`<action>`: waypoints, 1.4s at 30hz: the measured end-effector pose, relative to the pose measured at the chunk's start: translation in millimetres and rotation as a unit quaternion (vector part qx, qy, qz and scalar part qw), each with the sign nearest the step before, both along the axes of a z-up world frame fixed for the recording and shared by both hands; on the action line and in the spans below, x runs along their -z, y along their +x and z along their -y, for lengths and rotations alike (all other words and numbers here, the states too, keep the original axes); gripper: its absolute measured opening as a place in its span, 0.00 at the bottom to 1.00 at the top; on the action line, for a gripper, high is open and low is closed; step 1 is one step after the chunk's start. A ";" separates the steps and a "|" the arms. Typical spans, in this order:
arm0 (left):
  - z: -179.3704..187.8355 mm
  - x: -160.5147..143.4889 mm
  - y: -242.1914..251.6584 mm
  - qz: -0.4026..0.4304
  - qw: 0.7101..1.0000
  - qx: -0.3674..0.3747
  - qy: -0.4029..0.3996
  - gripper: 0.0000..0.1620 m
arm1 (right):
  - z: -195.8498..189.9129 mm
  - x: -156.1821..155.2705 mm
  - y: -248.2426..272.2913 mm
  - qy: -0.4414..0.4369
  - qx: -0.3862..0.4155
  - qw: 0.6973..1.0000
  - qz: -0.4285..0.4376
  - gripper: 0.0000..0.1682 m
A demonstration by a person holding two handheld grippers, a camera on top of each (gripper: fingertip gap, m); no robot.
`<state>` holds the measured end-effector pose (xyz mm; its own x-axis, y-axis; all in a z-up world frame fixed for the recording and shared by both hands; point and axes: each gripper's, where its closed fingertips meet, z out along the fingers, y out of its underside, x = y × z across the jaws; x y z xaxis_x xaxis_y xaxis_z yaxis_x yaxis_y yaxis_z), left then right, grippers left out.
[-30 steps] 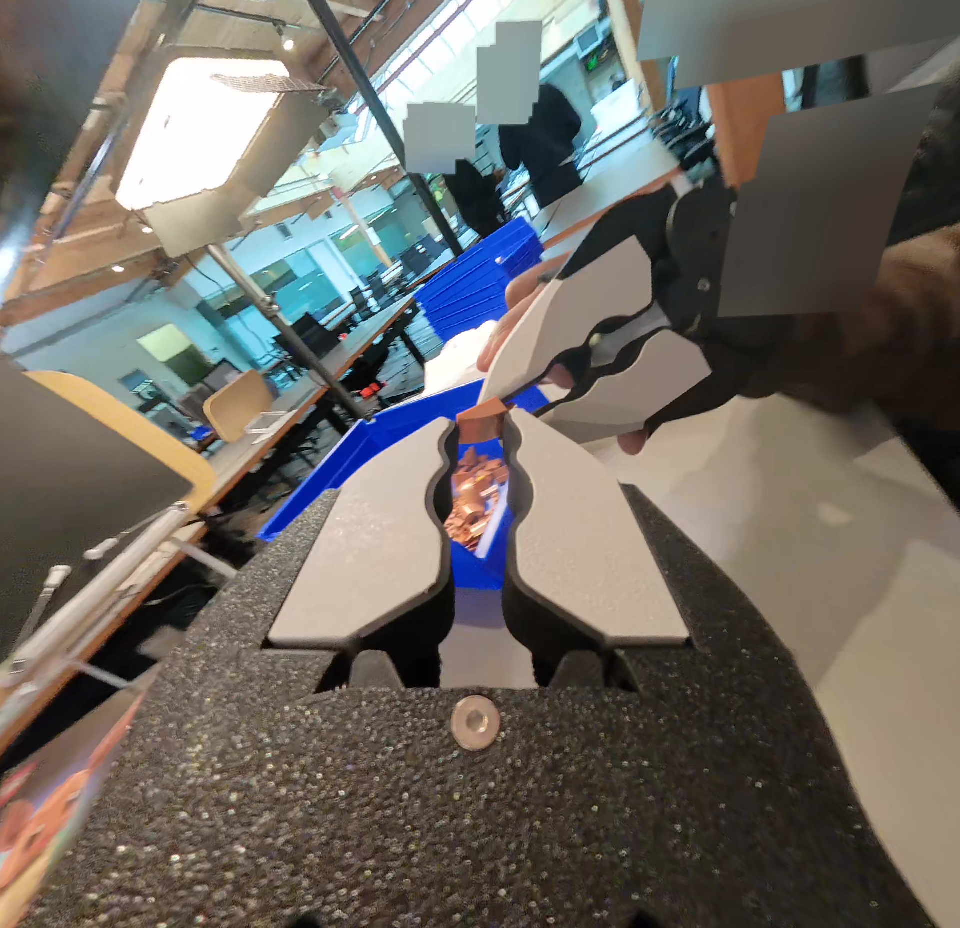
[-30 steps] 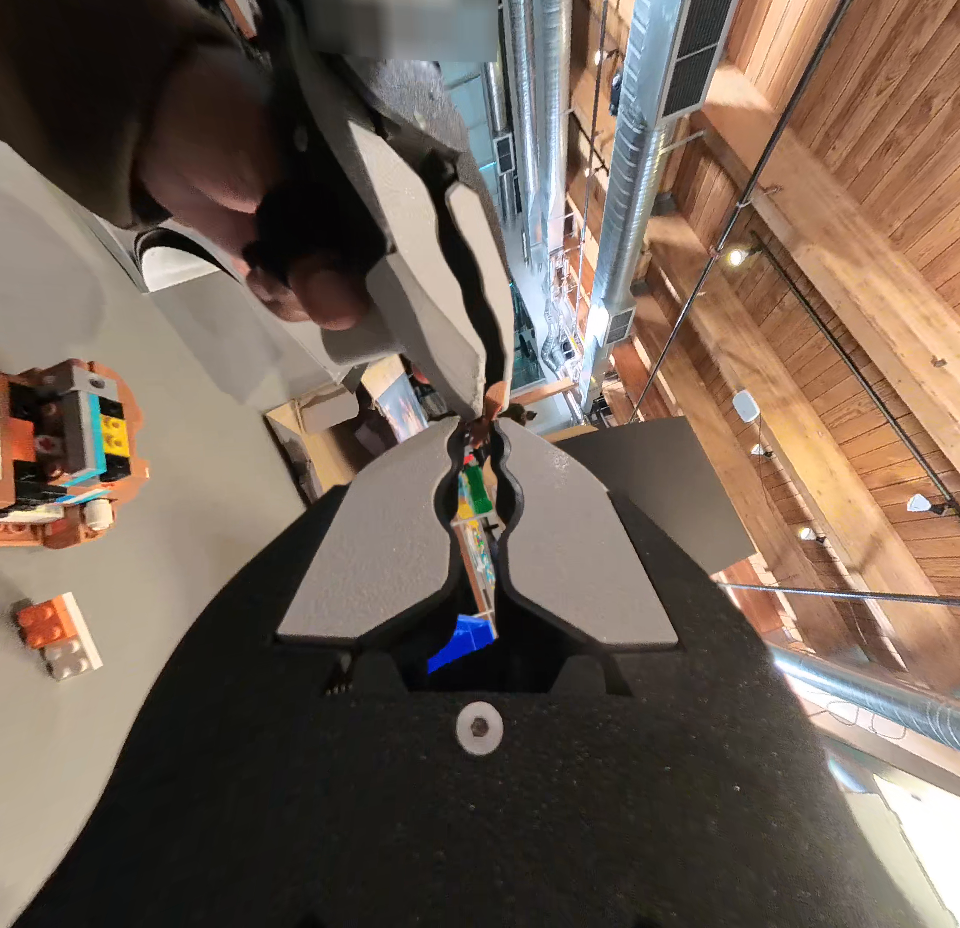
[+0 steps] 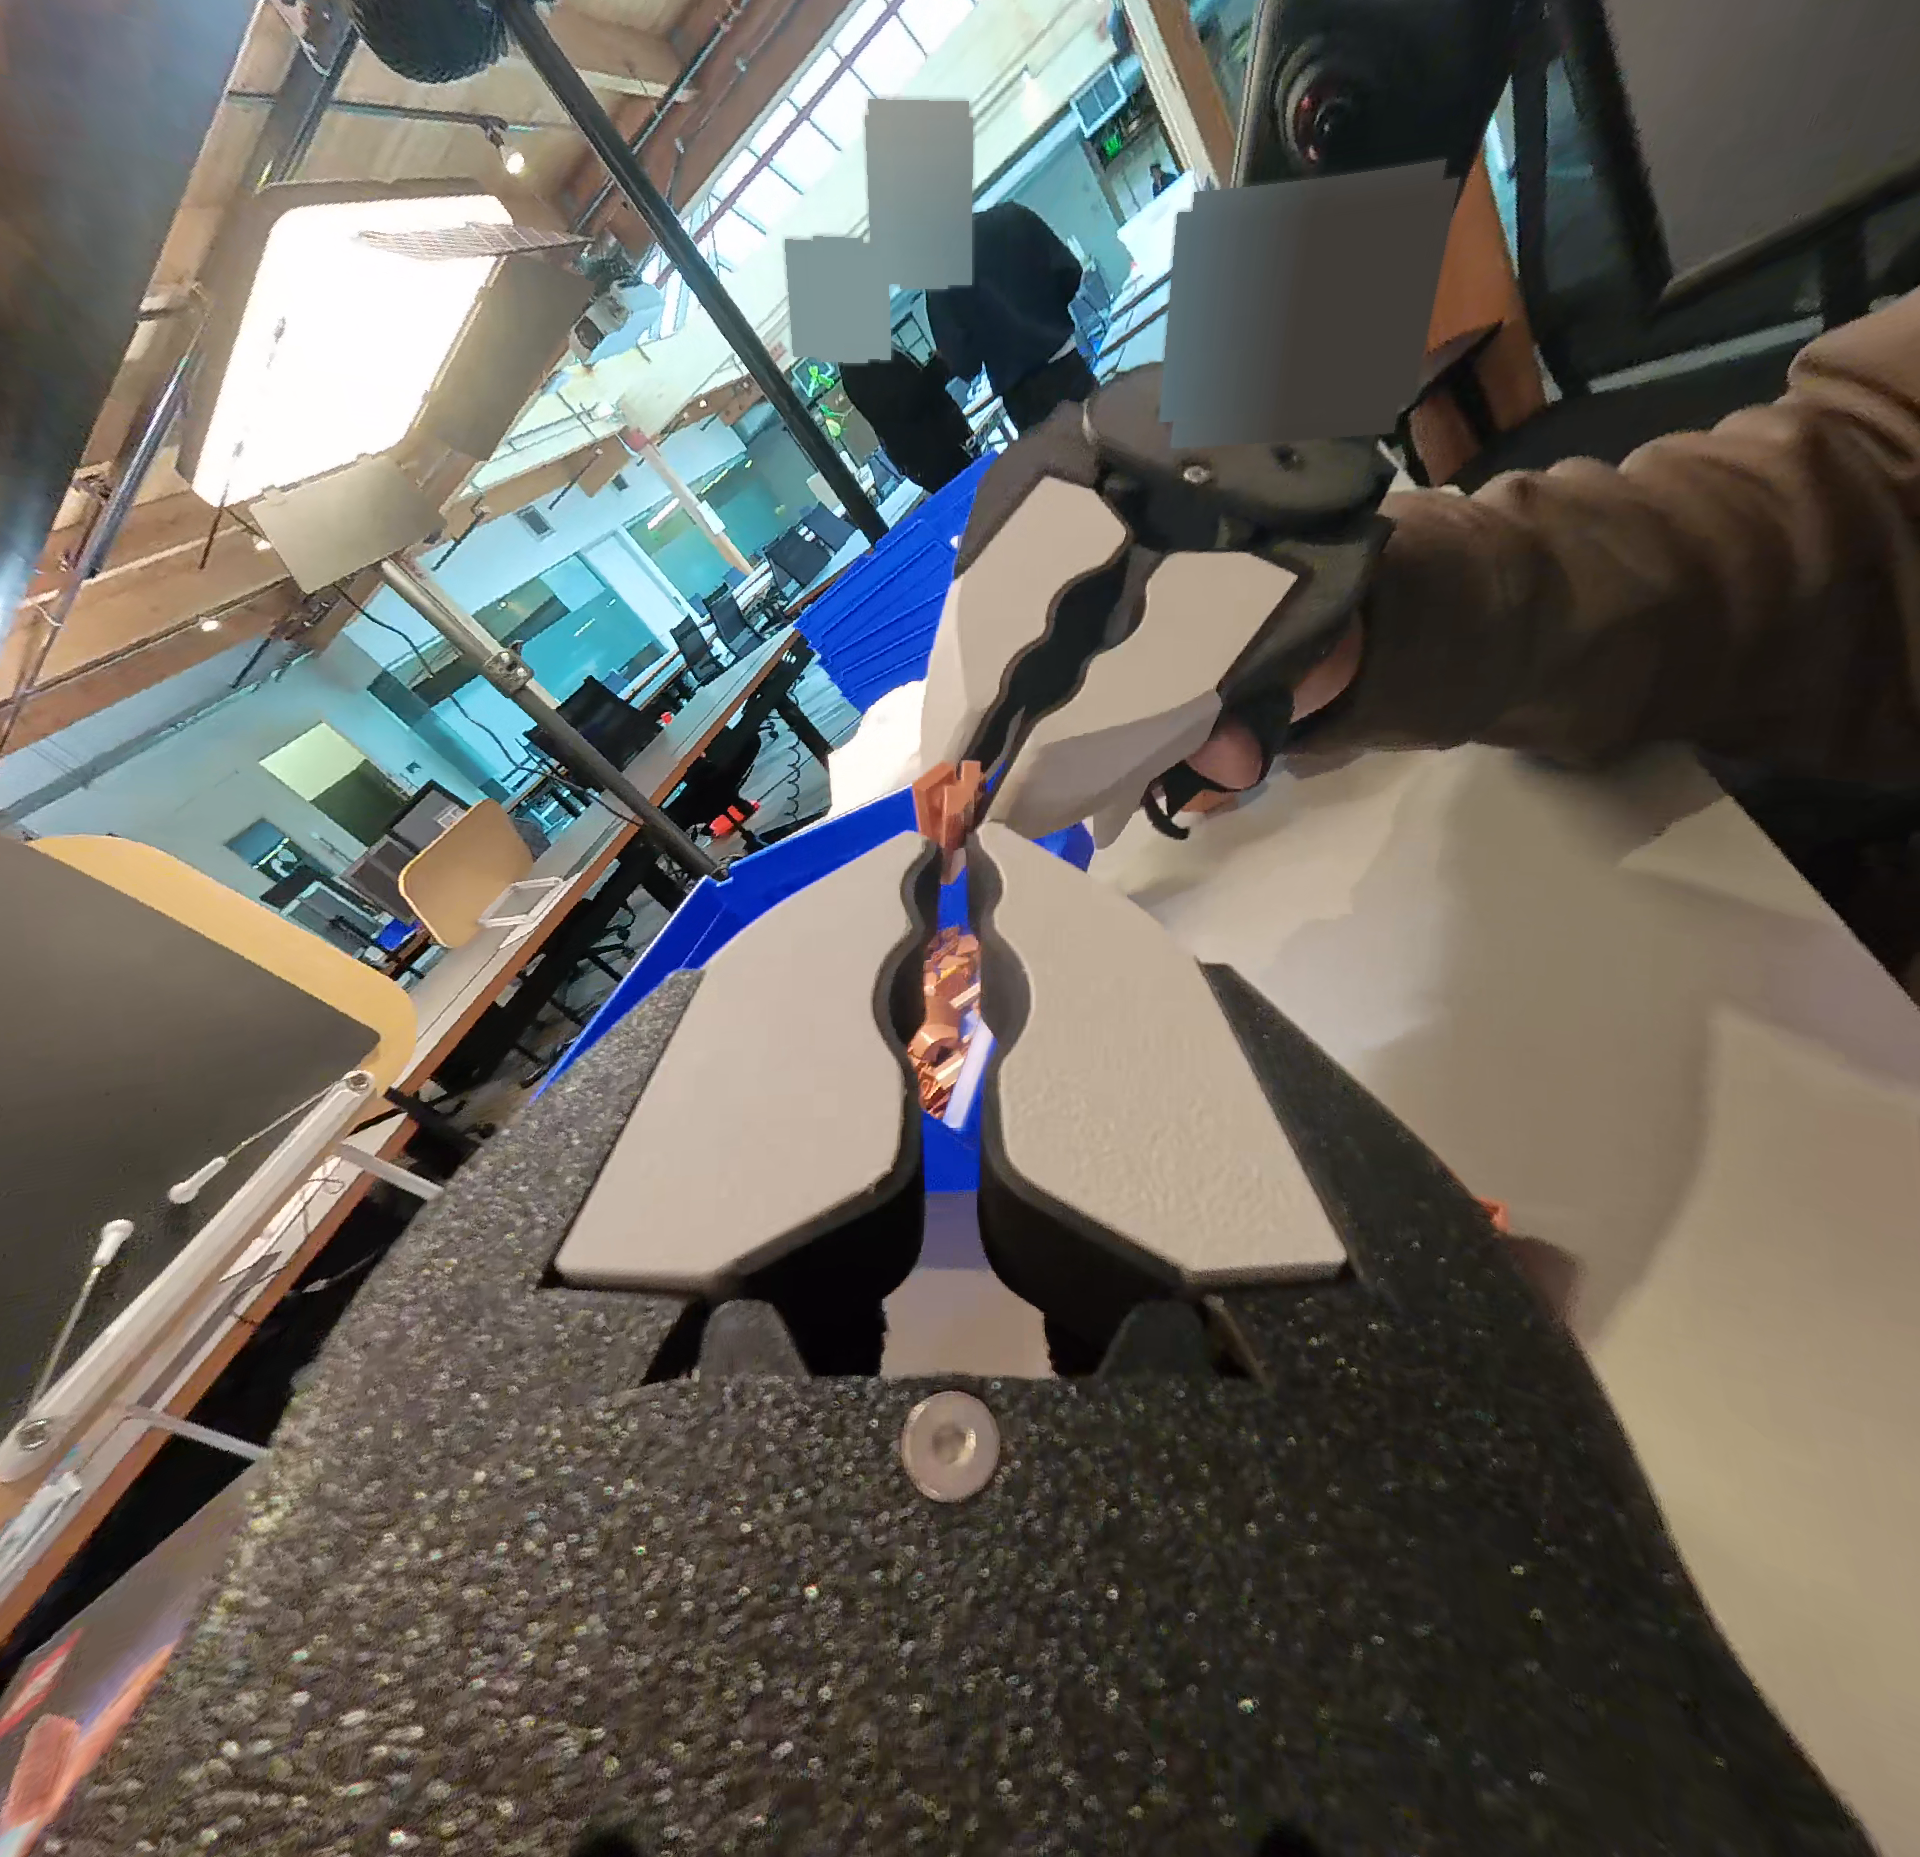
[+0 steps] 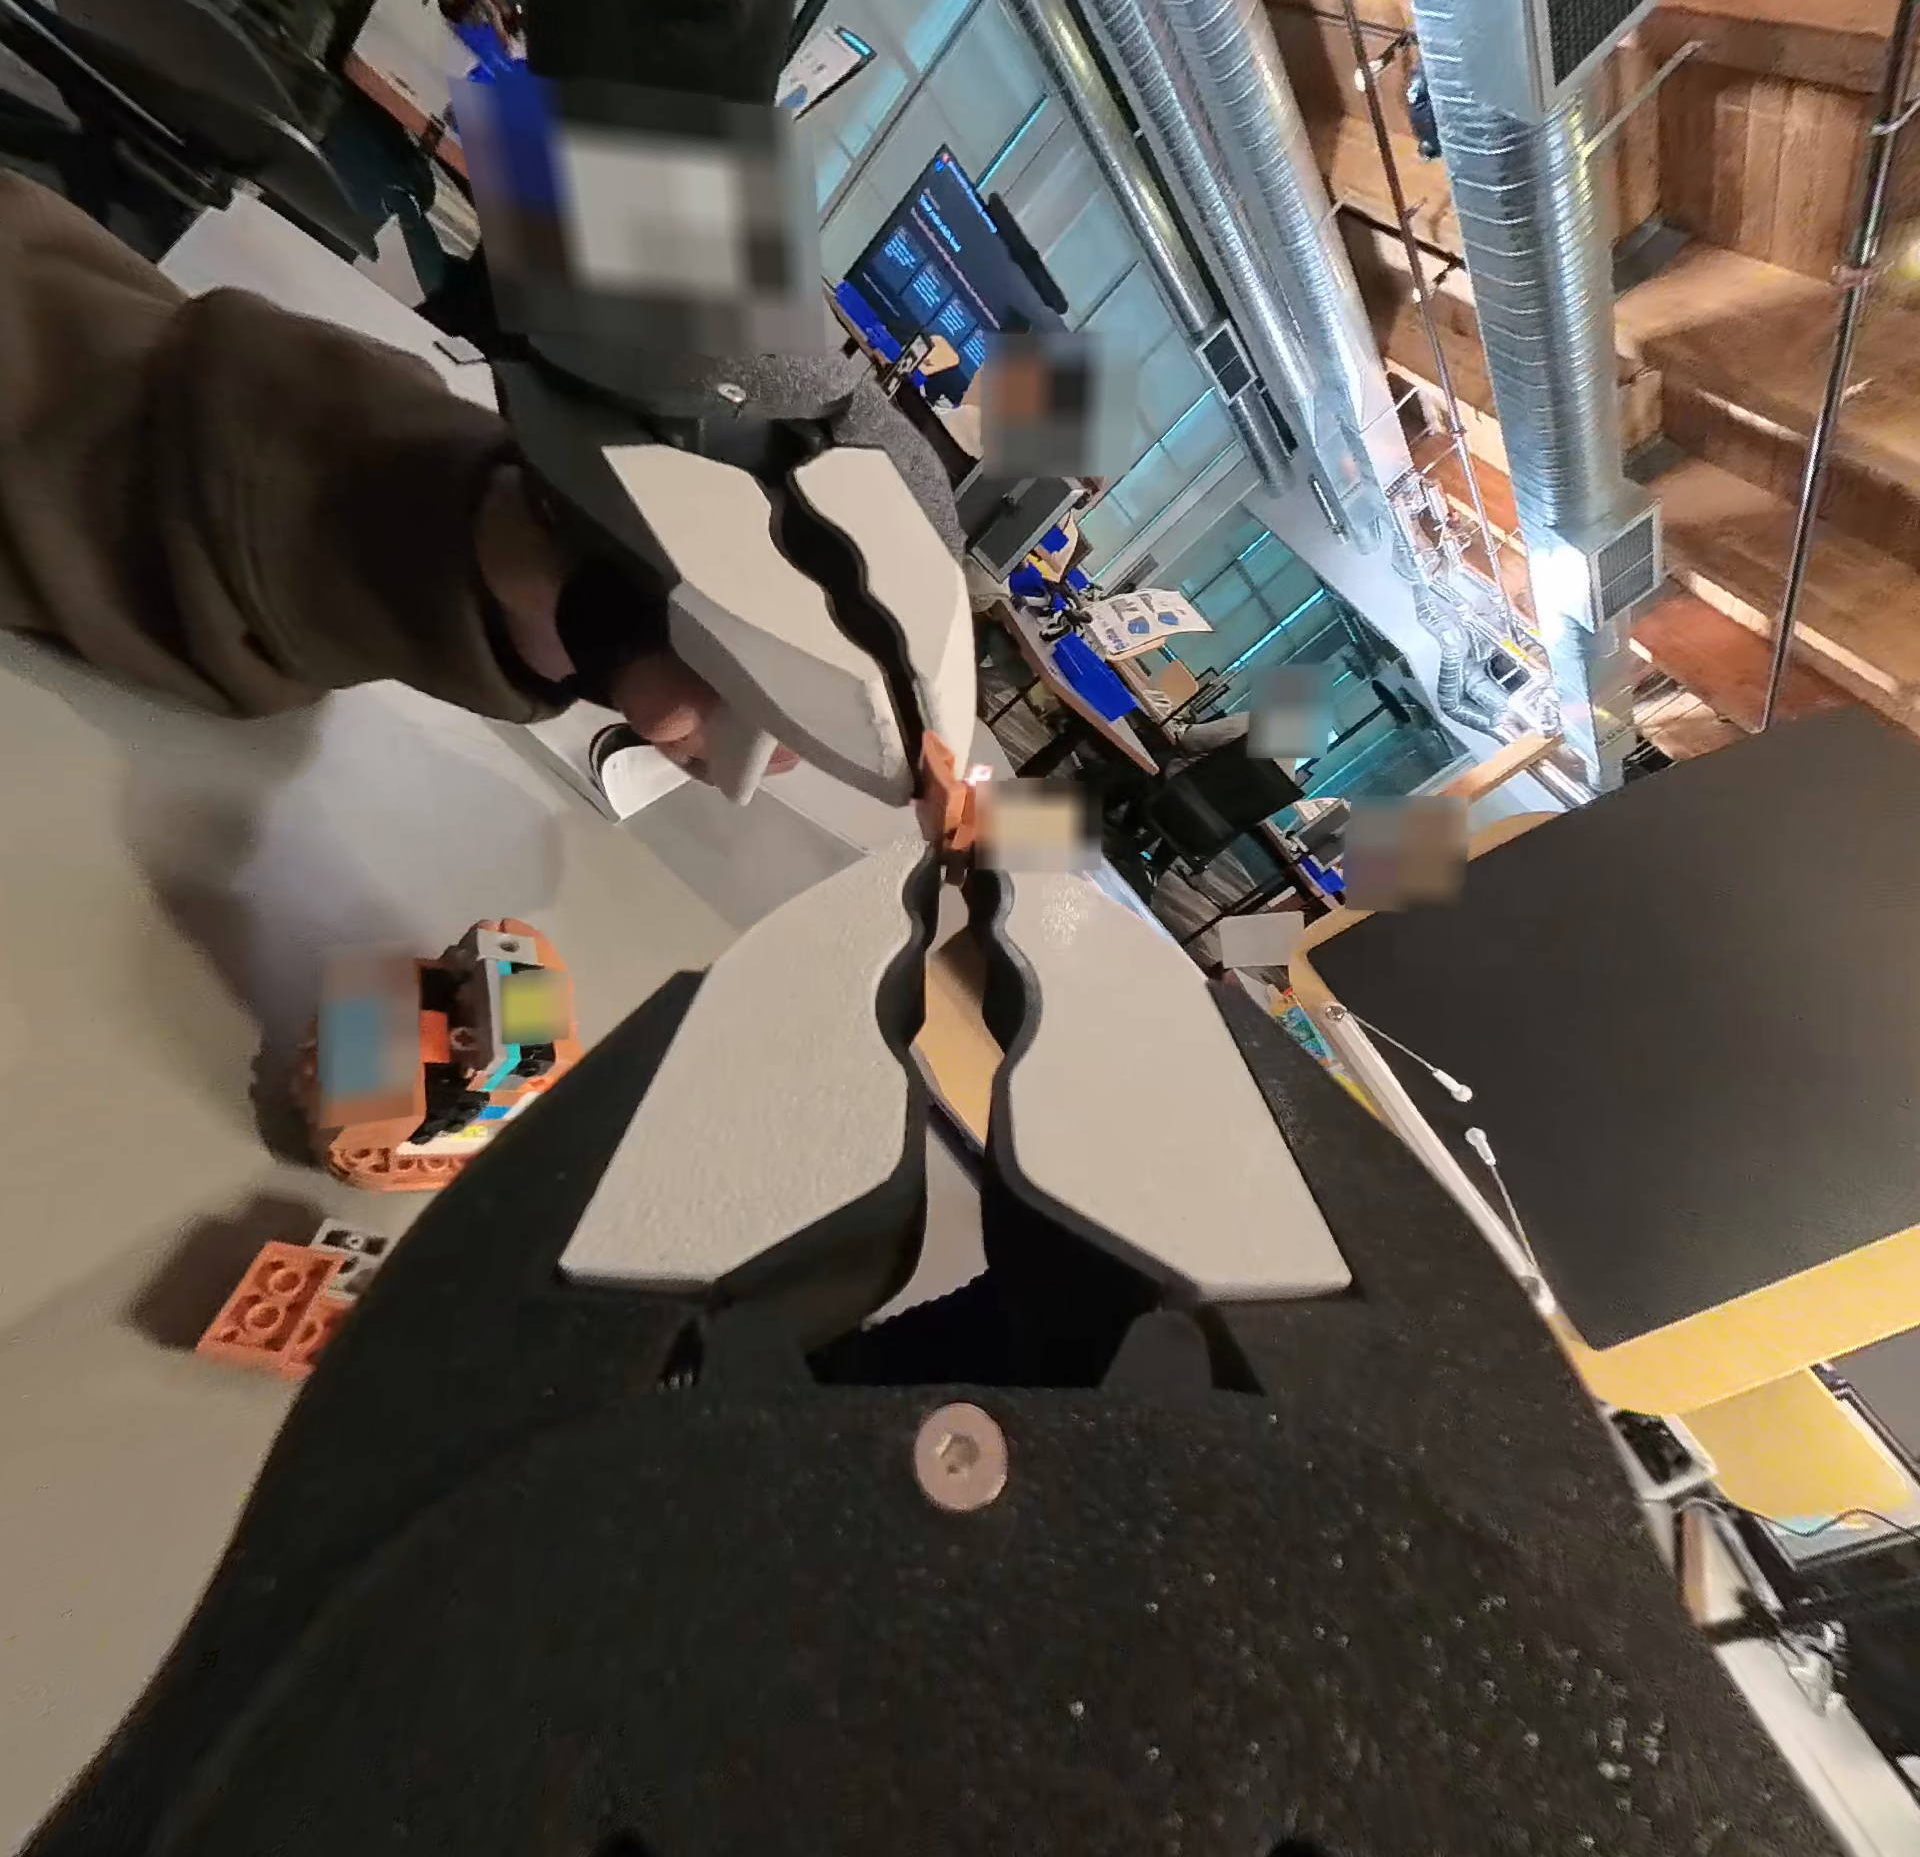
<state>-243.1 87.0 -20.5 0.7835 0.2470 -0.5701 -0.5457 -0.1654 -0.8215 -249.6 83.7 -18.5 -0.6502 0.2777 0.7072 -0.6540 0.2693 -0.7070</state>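
Note:
My left gripper (image 3: 951,857) and my right gripper (image 4: 951,877) meet tip to tip in the air above the table. Both are shut on a small orange brick piece (image 3: 948,801), which also shows in the right wrist view (image 4: 951,805). Whether it is one piece or two joined pieces I cannot tell. The right gripper (image 3: 992,768) comes down from the upper right in the left wrist view, held by a hand in a brown sleeve (image 3: 1662,581). The left gripper (image 4: 923,758) comes from the upper left in the right wrist view.
A blue bin (image 3: 727,934) with several orange bricks (image 3: 940,1018) stands beyond my left fingers on the white table (image 3: 1455,1028). A small brick model (image 4: 488,1049) and loose orange bricks (image 4: 275,1308) lie on the table. A black panel with a yellow edge (image 4: 1662,1028) is at the right.
Both grippers have turned and shifted while staying shut tip to tip on the orange piece. The right gripper now stands higher and more upright in the left wrist view.

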 end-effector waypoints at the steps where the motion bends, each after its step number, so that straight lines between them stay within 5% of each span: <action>1: 0.0 -0.6 0.0 0.005 1.000 0.002 0.004 0.02 | -0.1 -0.8 -0.4 -0.004 -0.001 1.000 0.005 0.03; 15: -1.0 4.1 -22.2 0.078 0.996 -0.027 0.047 0.01 | -28.7 -0.1 -57.3 -0.046 0.112 0.990 0.077 0.02; 20: 1.2 6.2 -29.4 0.116 0.991 -0.021 0.066 0.01 | -89.0 51.3 -142.1 -0.007 0.316 0.926 0.205 0.09; 22: 1.9 6.6 -31.2 0.124 0.990 -0.023 0.068 0.01 | -108.0 70.7 -157.9 -0.014 0.348 0.895 0.279 0.16; 25: 2.2 6.1 -31.1 0.130 0.989 -0.022 0.070 0.01 | -122.4 56.6 -160.7 -0.086 0.342 0.880 0.319 0.16; 27: 2.0 6.0 -31.2 0.148 0.986 -0.015 0.074 0.01 | -124.1 30.5 -152.8 -0.137 0.314 0.891 0.299 0.16; 30: -2.7 14.5 -29.8 0.228 0.971 0.019 0.069 0.01 | -97.0 -11.3 -115.8 -0.163 0.193 0.945 0.208 0.16; 33: -7.2 23.4 -30.4 0.319 0.944 0.049 0.075 0.01 | -51.1 -7.9 -62.6 -0.054 0.082 0.993 0.066 0.15; 36: -8.3 31.0 -32.5 0.387 0.916 0.066 0.081 0.01 | -23.7 16.8 -34.3 0.058 0.060 0.992 -0.098 0.15; 42: -12.1 42.8 -28.9 0.428 0.899 0.077 0.054 0.01 | -7.8 31.9 -25.8 0.111 0.063 0.977 -0.173 0.18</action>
